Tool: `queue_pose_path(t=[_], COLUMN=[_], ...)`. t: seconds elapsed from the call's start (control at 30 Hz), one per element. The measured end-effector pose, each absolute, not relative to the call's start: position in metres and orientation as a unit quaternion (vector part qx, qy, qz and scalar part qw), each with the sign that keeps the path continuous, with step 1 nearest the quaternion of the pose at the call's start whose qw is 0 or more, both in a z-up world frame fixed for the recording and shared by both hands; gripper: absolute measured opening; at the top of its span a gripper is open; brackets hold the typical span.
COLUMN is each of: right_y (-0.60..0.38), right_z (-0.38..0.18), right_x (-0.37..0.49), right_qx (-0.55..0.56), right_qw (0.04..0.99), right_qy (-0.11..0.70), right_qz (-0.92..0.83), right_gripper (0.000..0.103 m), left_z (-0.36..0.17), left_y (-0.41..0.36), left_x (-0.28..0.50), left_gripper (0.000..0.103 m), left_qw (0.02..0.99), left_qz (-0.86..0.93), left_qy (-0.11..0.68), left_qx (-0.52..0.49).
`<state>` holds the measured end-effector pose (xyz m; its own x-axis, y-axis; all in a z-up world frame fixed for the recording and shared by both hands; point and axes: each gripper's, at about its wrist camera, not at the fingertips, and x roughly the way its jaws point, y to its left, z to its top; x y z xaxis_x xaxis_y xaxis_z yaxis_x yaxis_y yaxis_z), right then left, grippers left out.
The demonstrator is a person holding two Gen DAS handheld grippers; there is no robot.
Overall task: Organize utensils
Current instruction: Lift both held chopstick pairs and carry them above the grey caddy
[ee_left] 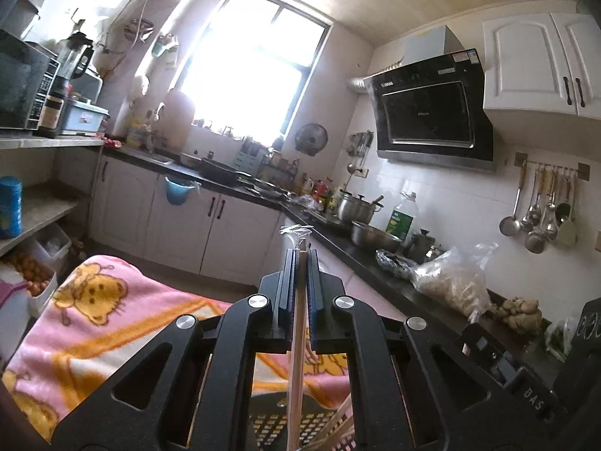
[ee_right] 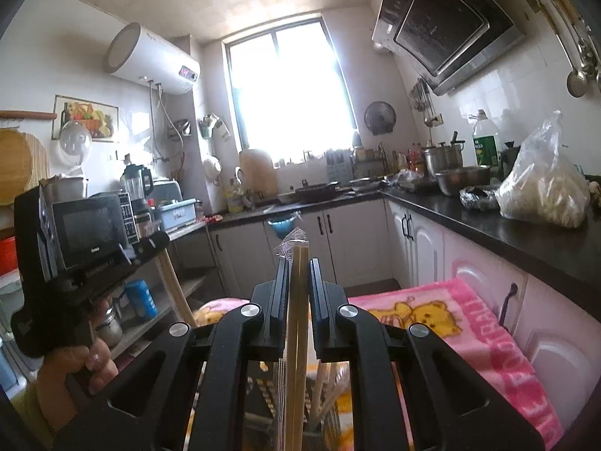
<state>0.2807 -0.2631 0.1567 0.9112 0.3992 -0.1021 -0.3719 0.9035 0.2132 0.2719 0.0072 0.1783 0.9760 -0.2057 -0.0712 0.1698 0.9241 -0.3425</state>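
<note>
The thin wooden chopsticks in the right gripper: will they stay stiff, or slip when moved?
The thin wooden chopsticks look straight, so probably stiff. They seem light, being slender. The right gripper pinches only a short part, so they may pivot or slide.

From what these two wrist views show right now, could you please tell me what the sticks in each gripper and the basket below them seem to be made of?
The stick in the left gripper, chopsticks, looks like pale bare wood or bamboo: matte tan, with crinkled clear plastic wrap on its tip. The pair in the right gripper looks the same, slightly yellower. The basket below appears to be dark moulded plastic, with a regular grid of holes.
</note>
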Motion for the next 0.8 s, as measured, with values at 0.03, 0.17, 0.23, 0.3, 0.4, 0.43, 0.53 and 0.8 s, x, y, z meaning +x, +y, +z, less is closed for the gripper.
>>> queue_pose_path(t=[0.03, 0.17, 0.23, 0.3, 0.4, 0.43, 0.53, 0.8], right_y=[-0.262, -0.256, -0.255, -0.254, -0.252, -0.251, -0.247, -0.235], right_z=[0.157, 0.159, 0.159, 0.159, 0.154, 0.152, 0.144, 0.121], right_x=[0.284, 0.293, 0.296, 0.299, 0.305, 0.308, 0.314, 0.328], right_qx=[0.095, 0.089, 0.09, 0.09, 0.09, 0.09, 0.088, 0.089], right_qw=[0.973, 0.975, 0.976, 0.977, 0.978, 0.978, 0.978, 0.978], right_qy=[0.069, 0.048, 0.038, 0.028, 0.022, 0.022, 0.02, 0.024], right_qz=[0.199, 0.195, 0.193, 0.192, 0.189, 0.189, 0.188, 0.187], right_gripper=[0.011, 0.011, 0.011, 0.011, 0.011, 0.011, 0.011, 0.011], left_z=[0.177, 0.173, 0.169, 0.165, 0.159, 0.156, 0.15, 0.134], left_y=[0.007, 0.003, 0.002, 0.002, 0.001, 0.0, 0.0, 0.0], left_x=[0.273, 0.278, 0.282, 0.285, 0.29, 0.291, 0.294, 0.302], left_gripper=[0.001, 0.001, 0.001, 0.001, 0.001, 0.001, 0.001, 0.001], left_qw=[0.98, 0.982, 0.982, 0.982, 0.981, 0.981, 0.981, 0.981], left_qz=[-0.093, -0.086, -0.085, -0.084, -0.084, -0.084, -0.083, -0.083], left_qy=[0.049, 0.042, 0.044, 0.047, 0.053, 0.055, 0.061, 0.073], left_qx=[-0.169, -0.162, -0.162, -0.163, -0.165, -0.165, -0.162, -0.158])
